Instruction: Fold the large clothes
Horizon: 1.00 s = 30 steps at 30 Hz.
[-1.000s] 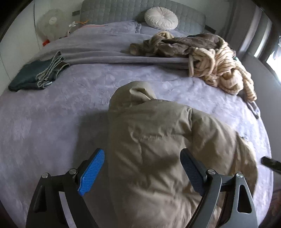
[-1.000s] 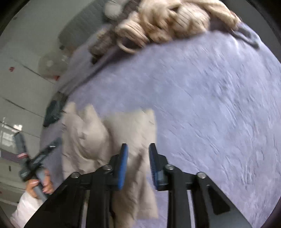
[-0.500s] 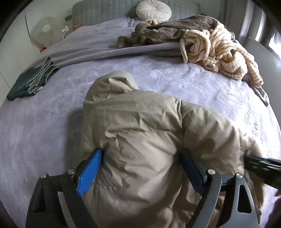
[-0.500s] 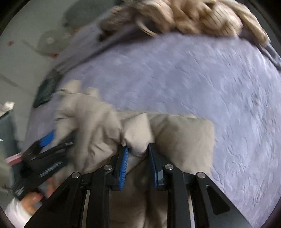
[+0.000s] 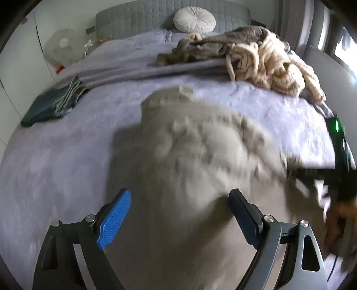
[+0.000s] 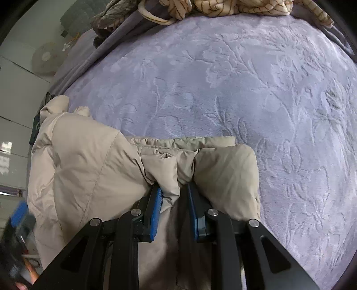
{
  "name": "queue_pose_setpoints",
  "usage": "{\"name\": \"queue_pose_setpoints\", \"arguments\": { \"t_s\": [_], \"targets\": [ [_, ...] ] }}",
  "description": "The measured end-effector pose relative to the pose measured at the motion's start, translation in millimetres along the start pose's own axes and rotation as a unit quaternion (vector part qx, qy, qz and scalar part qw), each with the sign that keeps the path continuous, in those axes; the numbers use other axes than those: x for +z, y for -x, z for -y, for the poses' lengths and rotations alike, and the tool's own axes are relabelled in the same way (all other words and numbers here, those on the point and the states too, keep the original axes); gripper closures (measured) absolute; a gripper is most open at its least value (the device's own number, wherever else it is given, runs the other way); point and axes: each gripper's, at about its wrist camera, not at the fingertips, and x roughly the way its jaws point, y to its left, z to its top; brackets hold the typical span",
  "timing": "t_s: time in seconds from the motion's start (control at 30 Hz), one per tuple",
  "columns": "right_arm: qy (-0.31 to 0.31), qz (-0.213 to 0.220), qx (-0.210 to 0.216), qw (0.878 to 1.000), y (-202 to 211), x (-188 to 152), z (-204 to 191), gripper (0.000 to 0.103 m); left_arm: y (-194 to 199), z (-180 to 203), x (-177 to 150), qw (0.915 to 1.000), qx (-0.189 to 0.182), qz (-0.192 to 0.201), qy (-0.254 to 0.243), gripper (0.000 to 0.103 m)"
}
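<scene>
A beige puffer jacket (image 5: pixel 196 160) lies on the lilac bed cover, blurred by motion in the left wrist view. My left gripper (image 5: pixel 178 209) is open, its jaws wide apart over the jacket's near part, holding nothing. In the right wrist view the jacket (image 6: pixel 93 169) is sharp, its hood at the far left. My right gripper (image 6: pixel 174 196) is shut on a fold of the jacket near its right edge. The right gripper also shows in the left wrist view (image 5: pixel 312 174) at the jacket's right side.
A folded dark green garment (image 5: pixel 53 102) lies at the bed's left. A heap of brown and striped cream clothes (image 5: pixel 256 58) lies at the back right, near a round white pillow (image 5: pixel 194 19). A fan (image 5: pixel 60 49) stands left of the bed.
The right gripper has pulled the pinched fold of the jacket outward. The left gripper has drawn back a little and stays open; the jacket is moving under it.
</scene>
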Motion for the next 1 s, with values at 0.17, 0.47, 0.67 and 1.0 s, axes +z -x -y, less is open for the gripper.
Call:
{"name": "queue_pose_setpoints", "arguments": {
  "t_s": [0.17,0.47,0.67,1.0],
  "targets": [
    [-0.007,0.013,0.012,1.000,32,-14,-9,0.076,-10,1,-23,0.9997,-0.001,-0.024,0.004,0.013],
    [0.076,0.038,-0.006,0.996,106,-107,-48,0.076,-10,1,-25,0.9995,-0.006,-0.030,0.009,0.013],
    [0.034,-0.007,-0.017,0.999,84,-140,-36,0.076,-1,0,-24,0.9991,-0.004,-0.043,0.006,0.013],
    [0.010,-0.034,-0.027,0.999,81,-143,-34,0.073,29,-11,-33,0.9974,-0.005,-0.070,0.012,0.013]
  ]
}}
